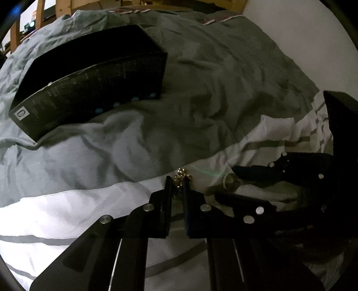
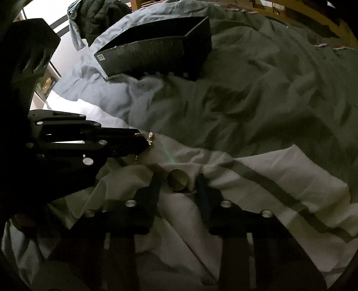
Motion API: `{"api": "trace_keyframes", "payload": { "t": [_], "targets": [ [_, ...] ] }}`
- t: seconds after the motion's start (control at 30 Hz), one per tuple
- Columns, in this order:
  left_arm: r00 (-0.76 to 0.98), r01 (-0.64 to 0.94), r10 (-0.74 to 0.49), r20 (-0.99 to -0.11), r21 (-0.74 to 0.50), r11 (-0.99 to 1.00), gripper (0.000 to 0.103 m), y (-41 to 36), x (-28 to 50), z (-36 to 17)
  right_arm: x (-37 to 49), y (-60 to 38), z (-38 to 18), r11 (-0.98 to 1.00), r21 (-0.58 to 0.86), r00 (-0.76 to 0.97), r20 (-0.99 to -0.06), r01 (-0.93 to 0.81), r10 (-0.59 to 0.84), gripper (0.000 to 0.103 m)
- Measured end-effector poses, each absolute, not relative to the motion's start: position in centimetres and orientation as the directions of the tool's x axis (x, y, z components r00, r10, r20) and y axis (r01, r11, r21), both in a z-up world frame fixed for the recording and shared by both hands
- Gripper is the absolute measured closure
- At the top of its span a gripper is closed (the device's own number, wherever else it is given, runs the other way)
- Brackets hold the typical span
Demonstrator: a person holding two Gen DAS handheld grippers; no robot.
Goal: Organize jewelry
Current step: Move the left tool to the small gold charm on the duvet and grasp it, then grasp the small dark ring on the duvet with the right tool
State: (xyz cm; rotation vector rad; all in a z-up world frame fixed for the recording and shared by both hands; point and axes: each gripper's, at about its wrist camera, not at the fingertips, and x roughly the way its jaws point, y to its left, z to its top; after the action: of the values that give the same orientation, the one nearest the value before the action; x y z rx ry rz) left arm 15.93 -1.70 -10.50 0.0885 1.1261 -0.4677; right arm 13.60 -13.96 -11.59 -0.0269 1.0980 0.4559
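Note:
My left gripper (image 1: pixel 177 182) is shut on a small gold chain piece (image 1: pixel 181 175), which bunches at the fingertips just above the white sheet; it also shows in the right wrist view (image 2: pixel 149 138). A gold ring-like band (image 2: pixel 177 179) lies on the white sheet between the fingers of my open right gripper (image 2: pixel 177 182), which stands around it without touching. The band shows in the left wrist view (image 1: pixel 230 181), with the right gripper (image 1: pixel 230 181) around it. A black open box (image 1: pixel 89 89) lies on the grey duvet at the far left, also seen in the right wrist view (image 2: pixel 156 53).
A rumpled grey duvet (image 1: pixel 223 89) covers most of the bed. A white sheet with grey stripes (image 2: pixel 279 190) lies near me. A wooden bed frame (image 1: pixel 38 20) and wall are behind.

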Motion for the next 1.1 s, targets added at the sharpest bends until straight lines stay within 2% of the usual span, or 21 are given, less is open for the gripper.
{"api": "trace_keyframes", "payload": {
  "t": [0.17, 0.3, 0.47, 0.63, 0.77, 0.83, 0.9, 0.93, 0.97, 1.07, 1.1],
  "targets": [
    [0.360, 0.370, -0.318, -0.877, -0.179, 0.912, 0.094, -0.6, 16.1, -10.0, 13.5, -15.0, -10.8, 0.905, 0.242, 0.402, -0.834, -0.349, 0.378, 0.081],
    [0.368, 0.357, -0.314, -0.875, -0.178, 0.917, 0.094, -0.3, 16.2, -9.9, 13.3, -15.1, -10.3, 0.912, 0.219, 0.432, -0.825, -0.348, 0.363, 0.088],
    [0.379, 0.340, -0.318, -0.869, -0.189, 0.921, 0.094, 0.4, 16.1, -9.5, 13.2, -15.4, -9.8, 0.909, 0.237, 0.438, -0.816, -0.344, 0.378, 0.087],
    [0.374, 0.337, -0.322, -0.870, -0.196, 0.921, 0.094, 0.5, 15.9, -9.6, 13.4, -14.1, -11.1, 0.916, 0.175, 0.395, -0.861, -0.362, 0.321, 0.084],
    [0.364, 0.346, -0.315, -0.876, -0.187, 0.919, 0.094, 0.2, 16.1, -9.7, 13.5, -14.2, -11.5, 0.916, 0.181, 0.380, -0.868, -0.359, 0.321, 0.082],
    [0.361, 0.353, -0.310, -0.879, -0.179, 0.918, 0.094, 0.0, 16.3, -9.7, 13.4, -14.1, -11.5, 0.914, 0.183, 0.372, -0.870, -0.363, 0.322, 0.077],
    [0.360, 0.356, -0.312, -0.879, -0.179, 0.917, 0.094, -0.1, 16.3, -9.7, 13.3, -13.8, -11.5, 0.907, 0.189, 0.366, -0.869, -0.377, 0.334, 0.067],
    [0.360, 0.355, -0.312, -0.879, -0.180, 0.917, 0.094, 0.0, 16.3, -9.7, 13.3, -13.7, -11.5, 0.905, 0.185, 0.370, -0.867, -0.384, 0.334, 0.067],
    [0.361, 0.354, -0.312, -0.879, -0.180, 0.918, 0.094, 0.0, 16.4, -9.7, 13.1, -13.5, -11.5, 0.905, 0.177, 0.374, -0.867, -0.388, 0.330, 0.068],
    [0.362, 0.348, -0.311, -0.879, -0.182, 0.920, 0.094, 0.1, 16.4, -9.8, 13.0, -13.7, -11.5, 0.906, 0.176, 0.383, -0.863, -0.385, 0.330, 0.083],
    [0.363, 0.346, -0.309, -0.879, -0.180, 0.921, 0.094, 0.1, 16.3, -9.8, 13.0, -13.8, -11.4, 0.906, 0.182, 0.388, -0.858, -0.382, 0.336, 0.083]
  ]
}}
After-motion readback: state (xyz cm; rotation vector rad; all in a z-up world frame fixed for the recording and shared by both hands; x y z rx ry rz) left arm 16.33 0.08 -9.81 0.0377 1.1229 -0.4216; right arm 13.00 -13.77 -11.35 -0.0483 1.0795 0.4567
